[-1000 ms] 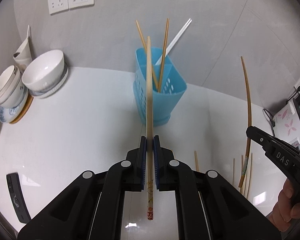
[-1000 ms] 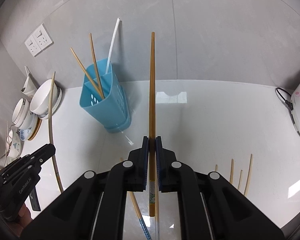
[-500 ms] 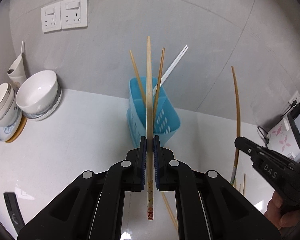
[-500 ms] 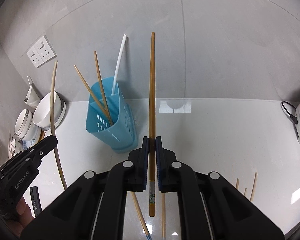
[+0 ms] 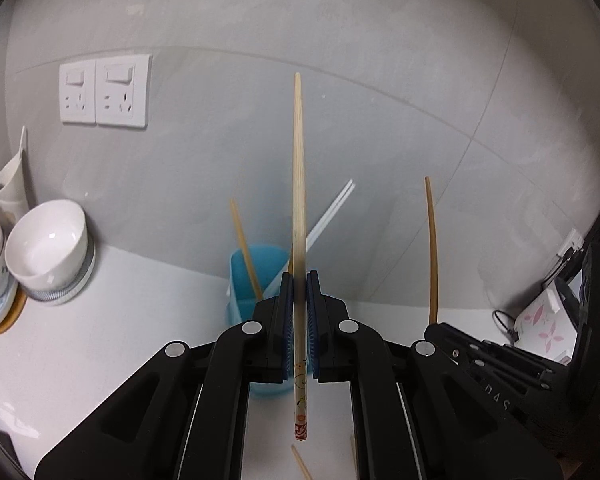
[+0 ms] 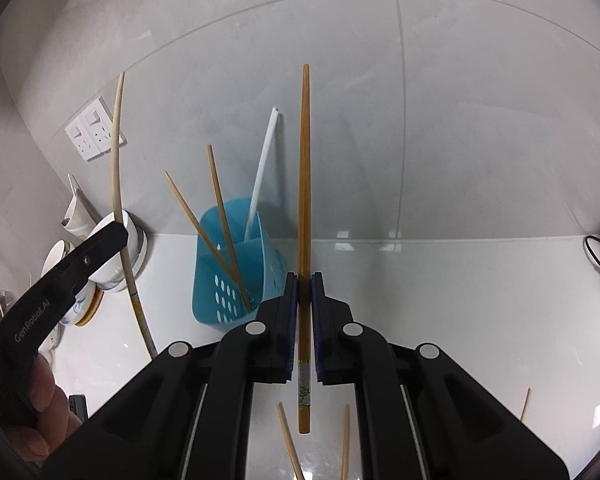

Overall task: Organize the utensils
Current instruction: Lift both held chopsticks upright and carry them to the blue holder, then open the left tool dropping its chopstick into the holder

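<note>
Left wrist view: your left gripper (image 5: 299,312) is pinched on a pale chopstick (image 5: 298,208), tip up, above the blue holder (image 5: 242,280). The holder already has a few sticks in it; loose ones (image 5: 300,462) lie on the counter (image 5: 140,300) below.

Right wrist view: your right gripper (image 6: 304,316) is clamped on a darker chopstick (image 6: 304,184), upright, just right of the holder (image 6: 228,276). Three sticks stand inside. Several (image 6: 290,446) wait on the counter (image 6: 460,300). Part done; both held sticks are not yet in.

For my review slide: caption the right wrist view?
Right gripper clamps a brown chopstick upright beside the blue holder.
</note>
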Available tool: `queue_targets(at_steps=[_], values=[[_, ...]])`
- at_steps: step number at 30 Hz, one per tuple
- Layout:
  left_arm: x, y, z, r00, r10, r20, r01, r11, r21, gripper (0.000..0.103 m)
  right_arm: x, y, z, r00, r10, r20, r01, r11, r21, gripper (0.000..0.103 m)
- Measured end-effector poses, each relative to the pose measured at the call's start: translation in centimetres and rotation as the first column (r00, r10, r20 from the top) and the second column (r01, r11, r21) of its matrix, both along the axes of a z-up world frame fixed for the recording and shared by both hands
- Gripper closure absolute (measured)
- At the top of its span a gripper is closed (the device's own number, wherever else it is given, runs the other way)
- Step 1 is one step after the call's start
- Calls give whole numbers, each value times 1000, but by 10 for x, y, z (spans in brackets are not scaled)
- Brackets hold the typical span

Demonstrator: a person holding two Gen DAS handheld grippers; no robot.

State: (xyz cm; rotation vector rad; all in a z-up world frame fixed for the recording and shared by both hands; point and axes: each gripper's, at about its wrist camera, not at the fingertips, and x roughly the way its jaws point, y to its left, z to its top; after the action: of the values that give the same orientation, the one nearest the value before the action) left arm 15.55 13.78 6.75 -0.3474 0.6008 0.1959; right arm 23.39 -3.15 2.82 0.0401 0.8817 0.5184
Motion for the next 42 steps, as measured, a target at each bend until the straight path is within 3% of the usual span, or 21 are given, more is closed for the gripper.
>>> queue_targets(at_steps=[8,20,31,42], values=[[27,11,-9,996,-16,89,16,1000,6,97,17,5,5,998,15,55,-18,998,67,97],[43,14,-43,991,-40,130,33,998,55,97,37,15,-18,999,23,29,-25,996,88,97],[49,12,-81,994,-43,102,36,997,71,97,36,14,-35,1000,25,-1,-25,996,82,97],[63,12,-95,998,-46,38,43,997,71,97,32,13,-40,1000,24,-7,-24,997,75,97]])
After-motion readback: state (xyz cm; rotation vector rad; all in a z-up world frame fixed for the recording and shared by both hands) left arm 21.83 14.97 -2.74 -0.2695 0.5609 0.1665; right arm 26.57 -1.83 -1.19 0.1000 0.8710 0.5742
